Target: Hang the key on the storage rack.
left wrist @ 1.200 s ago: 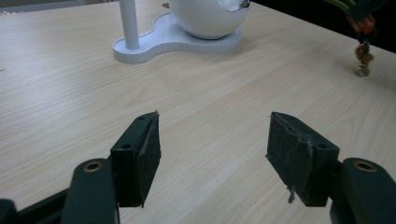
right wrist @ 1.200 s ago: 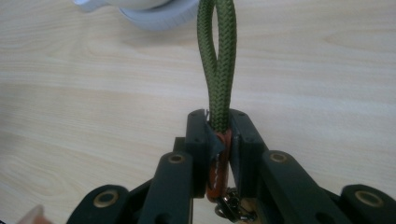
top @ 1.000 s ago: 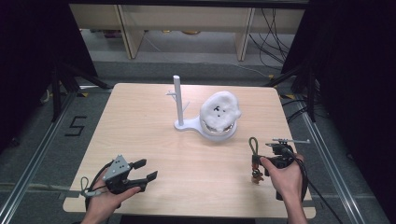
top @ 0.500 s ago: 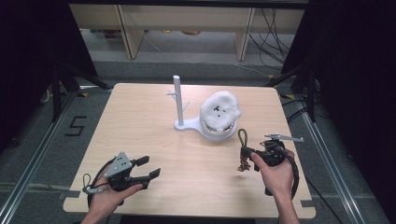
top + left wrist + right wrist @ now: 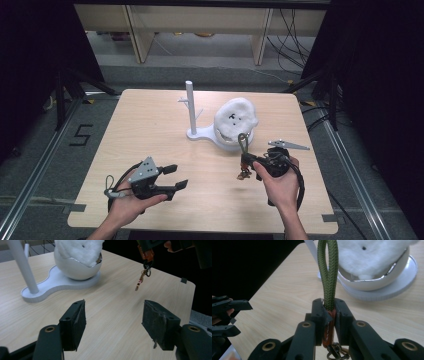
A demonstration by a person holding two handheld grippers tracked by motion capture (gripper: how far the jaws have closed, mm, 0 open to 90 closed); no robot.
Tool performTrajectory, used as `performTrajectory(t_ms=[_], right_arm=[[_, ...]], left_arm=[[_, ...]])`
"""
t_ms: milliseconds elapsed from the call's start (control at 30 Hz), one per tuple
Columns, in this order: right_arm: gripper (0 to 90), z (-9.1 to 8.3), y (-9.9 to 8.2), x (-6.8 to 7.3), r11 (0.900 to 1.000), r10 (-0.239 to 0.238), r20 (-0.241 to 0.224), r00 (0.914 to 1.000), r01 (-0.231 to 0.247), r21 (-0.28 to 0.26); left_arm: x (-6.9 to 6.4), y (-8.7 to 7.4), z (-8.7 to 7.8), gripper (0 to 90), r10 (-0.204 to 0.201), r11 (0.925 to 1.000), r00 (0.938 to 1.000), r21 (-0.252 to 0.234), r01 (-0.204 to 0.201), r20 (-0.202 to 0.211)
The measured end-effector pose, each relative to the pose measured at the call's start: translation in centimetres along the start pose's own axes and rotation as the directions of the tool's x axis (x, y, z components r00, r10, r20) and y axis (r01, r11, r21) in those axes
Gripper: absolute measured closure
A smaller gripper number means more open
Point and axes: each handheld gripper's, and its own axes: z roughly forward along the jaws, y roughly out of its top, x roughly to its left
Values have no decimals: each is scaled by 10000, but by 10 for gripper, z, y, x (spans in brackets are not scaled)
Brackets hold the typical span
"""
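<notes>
The wooden table (image 5: 150,125) carries one white stand (image 5: 192,131) with a single upright post and two short pegs, and on its base one white bowl (image 5: 75,270), which holds a fluffy white plush (image 5: 236,117) with small dark dots on it. Stand and bowl lie ahead of both grippers, closer to the right one.

Two hands come in from the near edge, each gripping one tool. The right hand (image 5: 280,186) holds the right gripper (image 5: 246,161) above the table, its jaws aimed toward the bowl and its grey plate jutting out to the far side. Its jaws are clamped on one keychain strap (image 5: 327,277): the brown leather tab sits pinched between the pads, the olive braided cord loop stands up past the jaw tips toward the plush, and a metal clasp (image 5: 142,277) hangs below the jaws, clear of the table.

The left hand (image 5: 131,205) holds the left gripper (image 5: 175,176) roughly level and low over the table, well apart from the right gripper and pointing toward it. Its two jaws stand wide apart with nothing between them, and the strap's clasp dangles beyond them, ahead and slightly to one side.
</notes>
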Motion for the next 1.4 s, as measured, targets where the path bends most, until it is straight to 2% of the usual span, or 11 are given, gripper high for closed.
performTrajectory(t_ms=[33,100,200,233,333,500,567,733,933,967,1400], right_arm=[[802,1,0,3,9999,156,-6,9999,-156,10],[802,3,1,3,9994,-270,-107,9996,268,-200],[802,6,3,10,9987,-357,-359,9987,343,-383],[803,7,4,14,9995,-57,-372,9993,45,-326],[802,12,7,17,9963,-573,-625,9964,531,-671],[802,20,11,28,9944,-704,-949,9930,624,-856],[802,24,13,32,9930,-875,-1057,9905,782,-889],[802,30,16,38,9908,-1049,-1309,9858,922,-996],[802,35,19,48,9888,-1125,-1600,9807,946,-1159],[802,36,19,48,9865,-1293,-1680,9773,1096,-1216],[802,41,18,52,9892,-1153,-2066,9716,935,-1127]], left_arm=[[0,2,2,349,51,10000,10000,-3,-51,38],[0,5,5,353,134,9999,9998,-102,-133,168],[-1,13,9,363,157,9998,9997,-107,-155,196],[-1,15,10,366,152,9998,9996,-127,-149,241],[-2,23,15,406,159,9998,9988,-114,-154,463],[-9,40,26,433,329,9994,9949,-101,-321,952],[-8,46,31,437,433,9988,9922,-295,-402,1168],[-5,54,38,455,41,9997,9908,-230,-10,1355],[-2,56,51,474,-366,9990,9829,-184,406,1805],[-1,56,53,476,-410,9989,9823,-151,446,1828],[4,57,62,479,-907,9955,9777,-106,944,1892]])
